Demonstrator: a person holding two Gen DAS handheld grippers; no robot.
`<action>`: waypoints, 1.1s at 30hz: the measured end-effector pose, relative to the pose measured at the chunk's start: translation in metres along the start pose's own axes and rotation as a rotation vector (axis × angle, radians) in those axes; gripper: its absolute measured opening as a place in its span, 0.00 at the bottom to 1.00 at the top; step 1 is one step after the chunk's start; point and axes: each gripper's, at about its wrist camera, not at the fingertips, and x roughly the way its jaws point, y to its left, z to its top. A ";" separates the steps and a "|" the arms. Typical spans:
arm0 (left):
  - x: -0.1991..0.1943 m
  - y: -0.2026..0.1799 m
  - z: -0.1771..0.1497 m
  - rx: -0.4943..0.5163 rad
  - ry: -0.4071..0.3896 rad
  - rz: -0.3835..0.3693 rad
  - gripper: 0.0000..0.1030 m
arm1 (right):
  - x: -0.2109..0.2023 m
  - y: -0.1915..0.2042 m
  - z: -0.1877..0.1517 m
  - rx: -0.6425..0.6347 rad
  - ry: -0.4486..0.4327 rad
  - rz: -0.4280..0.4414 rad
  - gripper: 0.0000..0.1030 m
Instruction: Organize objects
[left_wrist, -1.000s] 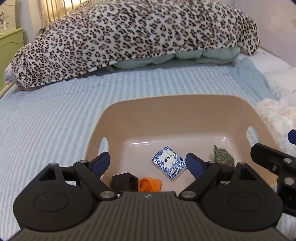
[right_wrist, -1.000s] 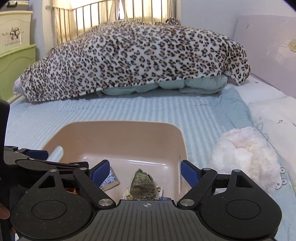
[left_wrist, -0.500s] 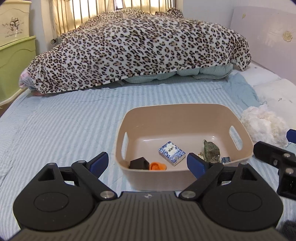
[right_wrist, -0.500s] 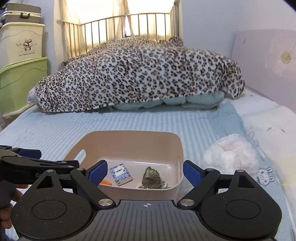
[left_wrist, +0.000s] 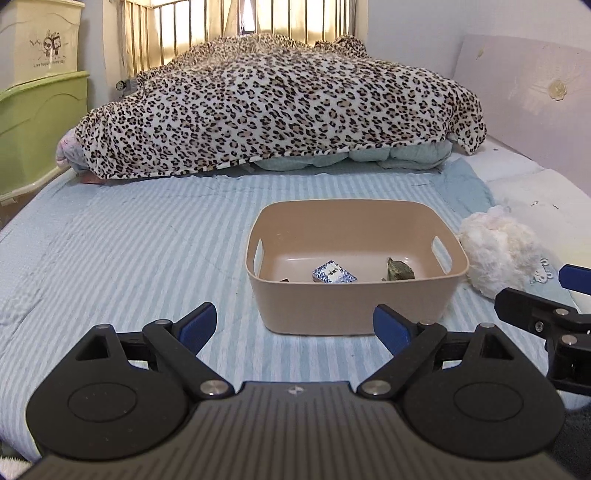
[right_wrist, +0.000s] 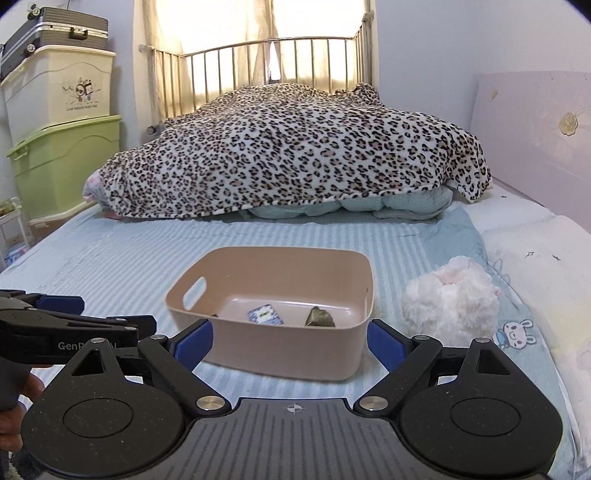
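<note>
A beige plastic bin (left_wrist: 354, 306) (right_wrist: 280, 354) stands on the striped blue bed. Inside lie a blue-and-white patterned box (left_wrist: 334, 273) (right_wrist: 265, 314) and a dark green lumpy object (left_wrist: 399, 270) (right_wrist: 320, 318). My left gripper (left_wrist: 295, 326) is open and empty, held back from the bin's near wall. My right gripper (right_wrist: 290, 343) is open and empty, also short of the bin. Each gripper shows at the edge of the other's view.
A white fluffy plush (left_wrist: 502, 254) (right_wrist: 452, 299) lies right of the bin. A leopard-print blanket (left_wrist: 280, 107) is heaped at the far end of the bed. Green and cream storage boxes (right_wrist: 62, 129) stand at the left. A headboard (right_wrist: 535, 140) runs along the right.
Both grippers have pulled back and up from over the bin. The bin now looks smaller and farther away, and its contents are partly hidden by the near wall.
</note>
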 end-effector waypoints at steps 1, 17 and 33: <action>-0.005 -0.002 -0.004 0.005 -0.004 0.000 0.89 | -0.005 0.000 -0.003 0.005 -0.003 0.002 0.89; -0.066 0.002 -0.061 -0.012 0.014 -0.037 0.89 | -0.060 0.021 -0.053 -0.006 0.040 0.032 0.89; -0.084 0.008 -0.085 0.003 0.071 -0.074 0.92 | -0.081 0.003 -0.078 0.072 0.094 0.028 0.90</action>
